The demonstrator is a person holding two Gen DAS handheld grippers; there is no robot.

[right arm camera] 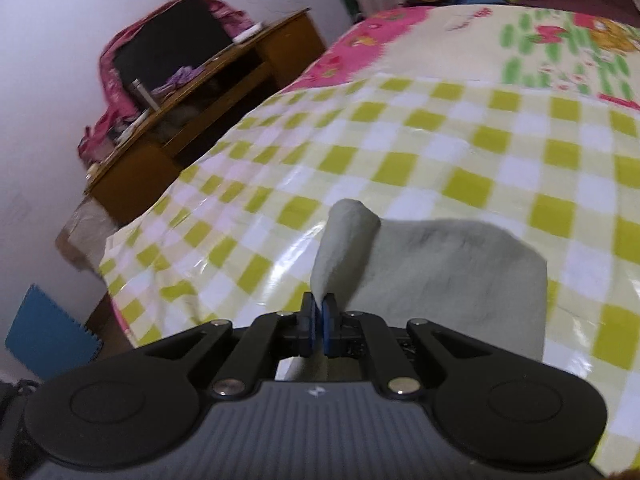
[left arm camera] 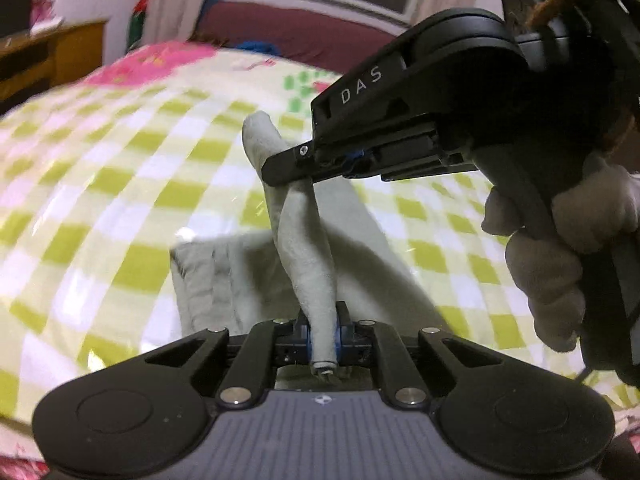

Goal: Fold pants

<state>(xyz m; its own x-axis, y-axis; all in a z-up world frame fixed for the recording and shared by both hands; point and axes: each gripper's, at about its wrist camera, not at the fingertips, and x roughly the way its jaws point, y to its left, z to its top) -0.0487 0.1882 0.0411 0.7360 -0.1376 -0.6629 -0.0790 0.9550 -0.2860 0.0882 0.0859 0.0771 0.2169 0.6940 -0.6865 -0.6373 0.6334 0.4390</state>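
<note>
Pale grey-green pants (left arm camera: 224, 276) lie on a bed under a yellow-and-white checked cover (left arm camera: 120, 184). My left gripper (left arm camera: 323, 332) is shut on a bunched roll of the pants' fabric that rises ahead of it. The same roll runs up into my right gripper (left arm camera: 280, 168), which comes in from the upper right and is shut on the fabric, held by a gloved hand (left arm camera: 560, 248). In the right wrist view, my right gripper (right arm camera: 319, 322) pinches a lifted fold of the pants (right arm camera: 440, 264), and the rest of the cloth drapes down to the right.
A wooden desk (right arm camera: 208, 92) with a dark screen and pink cloth stands left of the bed. A blue mat (right arm camera: 48, 332) leans by the wall below. A pink patterned sheet (right arm camera: 500, 40) covers the far bed, with a dark red headboard (left arm camera: 300, 32) and a window behind.
</note>
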